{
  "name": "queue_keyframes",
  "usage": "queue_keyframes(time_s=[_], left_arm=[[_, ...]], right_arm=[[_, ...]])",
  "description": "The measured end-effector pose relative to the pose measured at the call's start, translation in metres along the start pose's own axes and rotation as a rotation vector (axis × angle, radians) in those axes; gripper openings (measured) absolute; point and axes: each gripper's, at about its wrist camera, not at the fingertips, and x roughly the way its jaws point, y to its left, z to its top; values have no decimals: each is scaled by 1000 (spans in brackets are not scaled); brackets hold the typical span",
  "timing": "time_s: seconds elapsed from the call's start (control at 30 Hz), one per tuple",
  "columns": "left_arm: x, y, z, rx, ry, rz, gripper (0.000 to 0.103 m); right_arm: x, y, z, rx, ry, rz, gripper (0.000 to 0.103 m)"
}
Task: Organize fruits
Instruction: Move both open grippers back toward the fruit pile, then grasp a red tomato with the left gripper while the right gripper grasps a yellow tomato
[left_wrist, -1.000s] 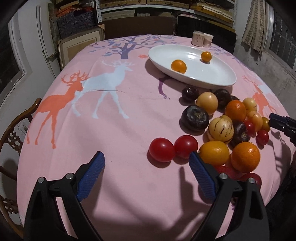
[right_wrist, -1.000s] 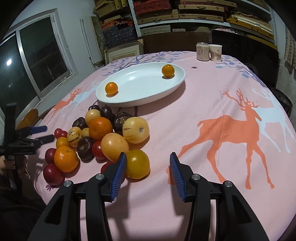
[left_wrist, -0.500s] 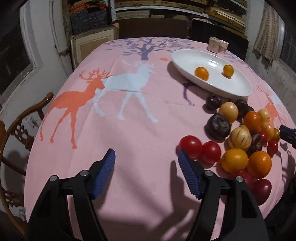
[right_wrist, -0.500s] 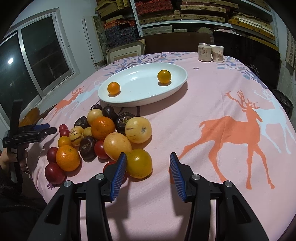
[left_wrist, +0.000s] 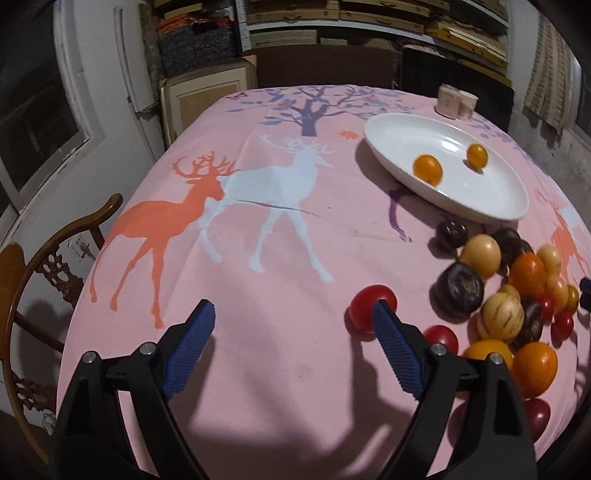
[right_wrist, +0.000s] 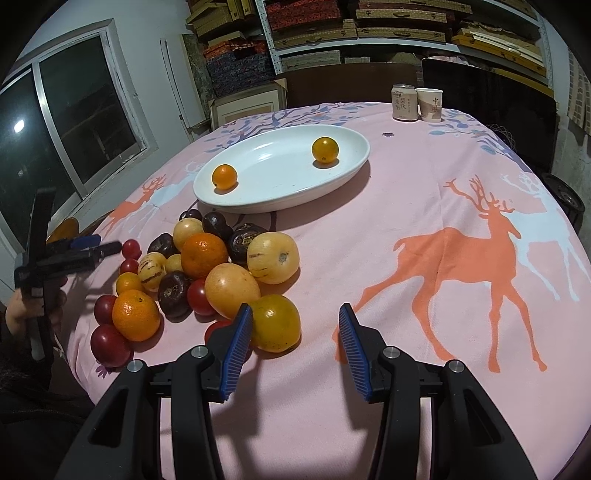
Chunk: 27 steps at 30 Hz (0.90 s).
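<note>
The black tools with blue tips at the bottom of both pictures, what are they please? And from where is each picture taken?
They are hand-held claws, one in each hand of a person; no robot is here. Each picture comes from a camera on one claw, looking forward along its fingers. The left claw is open, its jaws have just been opening, and it holds nothing; a red tomato lies behind its fingertip. The right claw is open and empty too. A pink tablecloth carries a fruit pile and a white plate with two small oranges.

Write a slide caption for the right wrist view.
Two oranges on a white plate, mixed fruit heaped beside it.
</note>
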Motion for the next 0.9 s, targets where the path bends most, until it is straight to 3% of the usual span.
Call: queue_keyframes(time_s=[0.17,0.4,0.6,0.73,0.9], left_arm=[[-1,-16,-1,64,-6,-65,84],[22,-43,4,96,0,-70,84],[32,-55,11,123,21,-131,61],[31,-60,10,132,33,-199,34],[28,-57,8,110,27,-225,31]], right_arm=[[2,-2,1,8,-2,-5,49],[4,0,1,2,3,-4,49],[1,-1,2,4,-2,-12,49],[2,0,2,2,-1,-10,49],[2,1,4,-7,0,-6,49]])
